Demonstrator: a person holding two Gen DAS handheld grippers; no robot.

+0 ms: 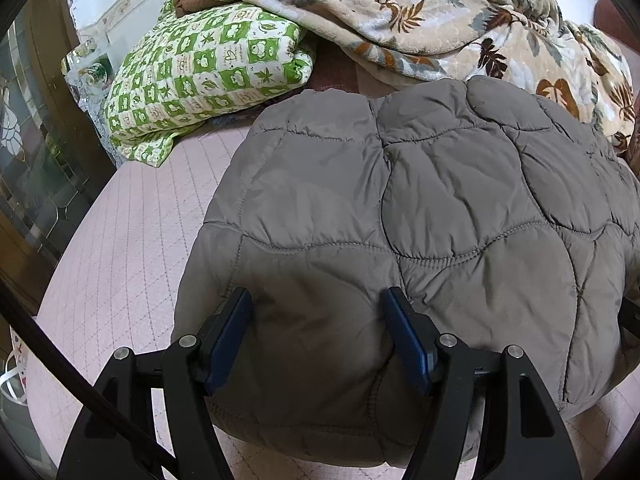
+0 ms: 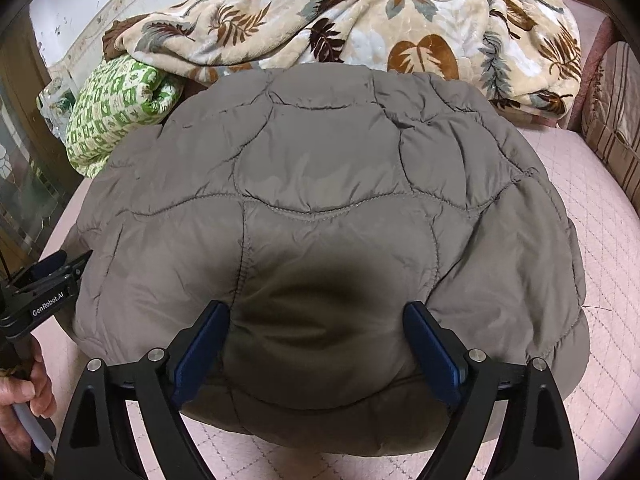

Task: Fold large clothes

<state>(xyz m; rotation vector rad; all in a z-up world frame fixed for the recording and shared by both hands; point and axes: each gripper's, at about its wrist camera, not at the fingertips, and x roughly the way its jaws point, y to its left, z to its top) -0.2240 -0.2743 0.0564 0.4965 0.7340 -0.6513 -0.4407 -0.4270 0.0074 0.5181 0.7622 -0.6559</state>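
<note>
The grey quilted jacket point(image 2: 328, 200) lay folded into a compact bundle ahead of both grippers; left gripper point(image 1: 316, 336) and right gripper point(image 2: 316, 344) stood released, jaws apart over its near edge. Little seemed left.

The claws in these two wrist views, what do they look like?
Both the left claw and the right claw have black, curved, cut-out arms with silver pivot pins and flat dark blue fingers. In the right wrist view, the left claw's body carries white "GenRobot.AI" lettering.

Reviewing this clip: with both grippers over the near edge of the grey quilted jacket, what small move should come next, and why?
Probably lift both grippers clear. The grey quilted jacket already lies as a compact bundle on the pink bed cover, and the left gripper and right gripper stand open over its near edge, pinching nothing.
</note>
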